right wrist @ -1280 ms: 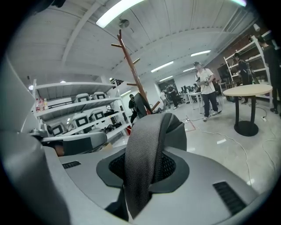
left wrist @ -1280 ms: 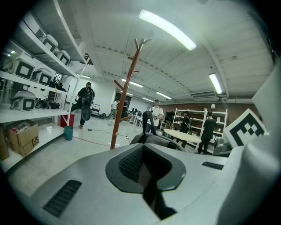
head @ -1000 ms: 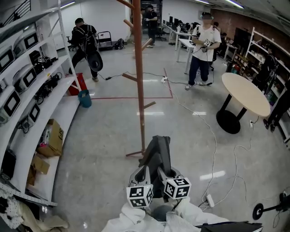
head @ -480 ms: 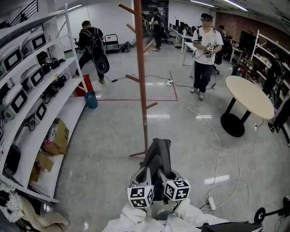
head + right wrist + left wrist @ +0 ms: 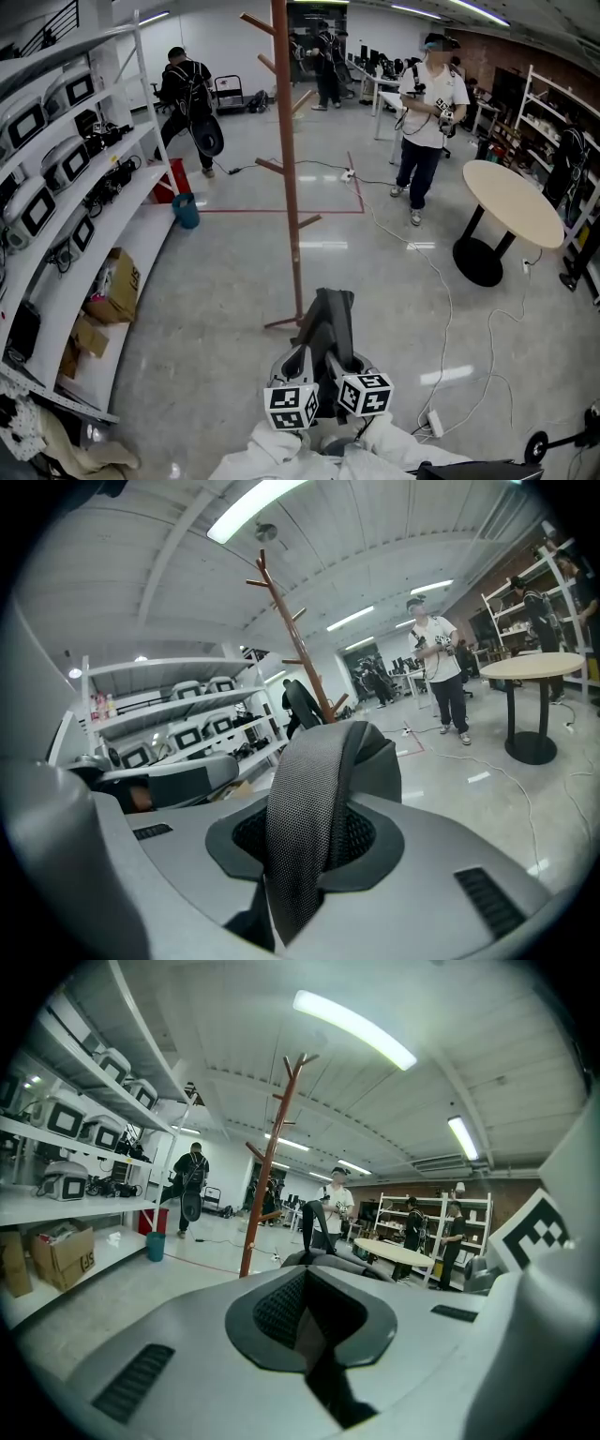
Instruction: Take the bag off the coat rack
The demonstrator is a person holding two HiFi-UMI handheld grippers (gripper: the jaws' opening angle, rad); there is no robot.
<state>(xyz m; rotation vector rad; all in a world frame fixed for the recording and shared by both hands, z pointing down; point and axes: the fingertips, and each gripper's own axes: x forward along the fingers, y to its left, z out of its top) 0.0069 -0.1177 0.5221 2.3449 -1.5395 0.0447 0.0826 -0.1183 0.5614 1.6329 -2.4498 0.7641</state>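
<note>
Now your right claw grips the bag by its strap; your left claw is closed beside it, coat rack well apart.

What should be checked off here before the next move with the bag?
1. Bag clear of the coat rack: ok, it hangs in front of the pole, on no peg.
2. Right gripper grip: ok, jaws shut on the mesh strap.
3. Left gripper grip: ok, a dark strip of the bag sits between its jaws.
4. Floor: not ok, a cable trails across it on the right.
5. Person: ok, well beyond the rack.
</note>
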